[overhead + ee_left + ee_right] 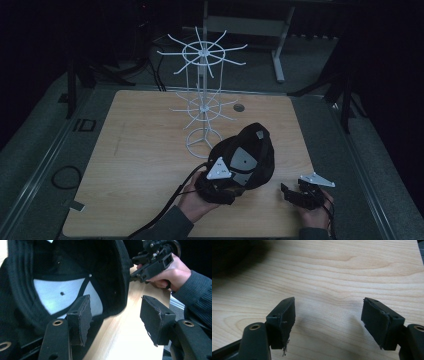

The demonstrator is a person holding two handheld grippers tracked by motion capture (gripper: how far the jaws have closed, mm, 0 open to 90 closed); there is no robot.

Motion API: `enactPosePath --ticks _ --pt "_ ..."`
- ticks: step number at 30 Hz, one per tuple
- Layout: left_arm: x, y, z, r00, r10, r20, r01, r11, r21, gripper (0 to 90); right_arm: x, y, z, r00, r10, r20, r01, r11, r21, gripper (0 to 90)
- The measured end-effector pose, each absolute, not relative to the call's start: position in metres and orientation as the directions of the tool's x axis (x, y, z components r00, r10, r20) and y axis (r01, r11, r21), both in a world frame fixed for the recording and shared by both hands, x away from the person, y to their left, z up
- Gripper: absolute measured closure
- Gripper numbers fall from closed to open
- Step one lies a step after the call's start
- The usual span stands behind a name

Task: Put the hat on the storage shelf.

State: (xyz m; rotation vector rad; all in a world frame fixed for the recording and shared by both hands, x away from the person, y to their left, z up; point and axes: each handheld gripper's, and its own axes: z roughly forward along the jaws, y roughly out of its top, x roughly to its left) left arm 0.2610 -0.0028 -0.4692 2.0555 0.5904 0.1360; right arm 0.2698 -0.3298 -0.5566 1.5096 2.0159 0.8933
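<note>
Black fabric, with pale panels showing inside its upturned crown, marks the cap [250,157], which lies on the wooden table [140,165] just in front of the base of the white wire stand [202,107] and slightly to its right. The left gripper [115,315] is seen at the cap's near rim with its jaws apart: one pad sits inside the crown, the other over bare wood outside, and nothing is pressed yet, so the rim is straddled rather than held. The right gripper [328,317] is kept low over the table, to the right of the cap and well forward of the stand, its jaws likewise spread over bare wood with nothing between them. The step in hand is judged to be a grip on the cap's rim so that it can be carried to one of the stand's hooks. A good grip would be helped by the rim being seated deep between the pads before they are closed, since soft cloth may fold or slip; the right gripper could be brought to the opposite edge for steadying.
</note>
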Motion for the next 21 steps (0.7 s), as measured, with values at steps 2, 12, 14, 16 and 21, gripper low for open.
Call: enactPosePath --ticks 2,12,14,16,21 --pt "0.264 -0.009 -0.470 0.880 0.455 -0.137 0.352 -0.430 0.831 42.7 0.271 -0.329 -0.558 -0.290 0.957 0.012 0.657 0.190 0.730 27.1" --pt "0.275 -0.036 -0.471 0.893 0.433 -0.125 0.340 -0.464 0.818 51.3 0.273 -0.329 -0.559 -0.292 0.956 0.003 0.656 0.198 0.728 27.1" --pt "0.278 -0.037 -0.473 0.892 0.436 -0.123 0.342 -0.470 0.814 54.4 0.273 -0.328 -0.559 -0.292 0.957 0.002 0.660 0.200 0.724 27.1" --pt "0.281 -0.038 -0.475 0.892 0.435 -0.122 0.343 -0.477 0.809 58.4 0.274 -0.328 -0.559 -0.291 0.957 0.003 0.661 0.199 0.724 27.1" --pt "0.286 -0.036 -0.473 0.898 0.418 -0.134 0.344 -0.480 0.807 72.4 0.277 -0.328 -0.558 -0.291 0.957 0.004 0.661 0.198 0.724 27.0"
